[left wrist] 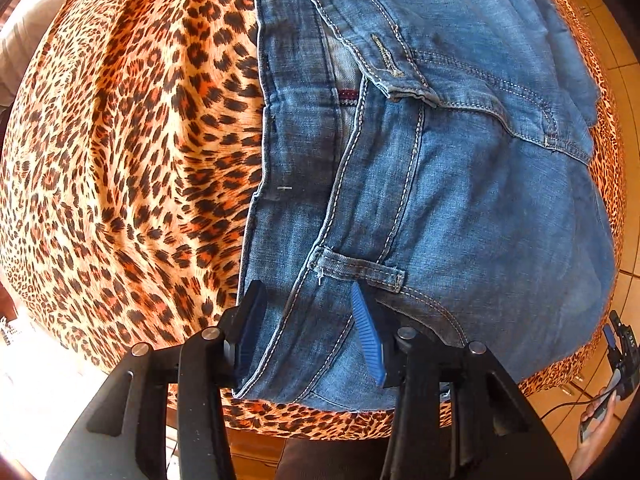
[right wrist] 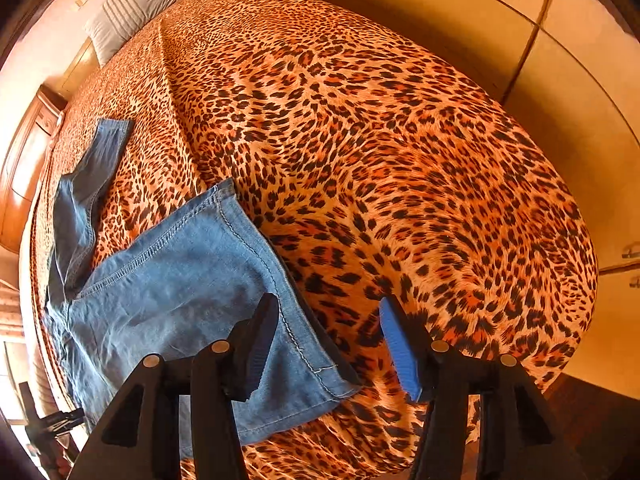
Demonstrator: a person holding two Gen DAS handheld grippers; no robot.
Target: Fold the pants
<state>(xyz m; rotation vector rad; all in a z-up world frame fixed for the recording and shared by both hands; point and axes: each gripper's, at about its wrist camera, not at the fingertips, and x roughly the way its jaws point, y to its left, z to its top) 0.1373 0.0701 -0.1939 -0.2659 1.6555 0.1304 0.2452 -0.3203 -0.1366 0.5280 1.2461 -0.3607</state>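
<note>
Blue denim pants (left wrist: 440, 168) lie flat on a leopard-print bedspread (left wrist: 120, 160). In the left wrist view my left gripper (left wrist: 308, 332) is open, its blue-padded fingers (left wrist: 366, 332) straddling the waistband near the bed's front edge, by a belt loop (left wrist: 360, 270). In the right wrist view my right gripper (right wrist: 328, 344) is open over the hem of one pant leg (right wrist: 192, 300); the hem corner lies between the fingers. The other leg (right wrist: 86, 196) stretches away at the left. The right gripper also shows at the far right of the left wrist view (left wrist: 620, 344).
The bedspread (right wrist: 380, 160) covers the whole bed. A grey pillow (right wrist: 128, 12) lies at the head. Wooden wardrobe doors (right wrist: 520, 60) stand at the right, a wooden nightstand (right wrist: 28, 152) at the left. Tiled floor (left wrist: 624, 80) runs beside the bed.
</note>
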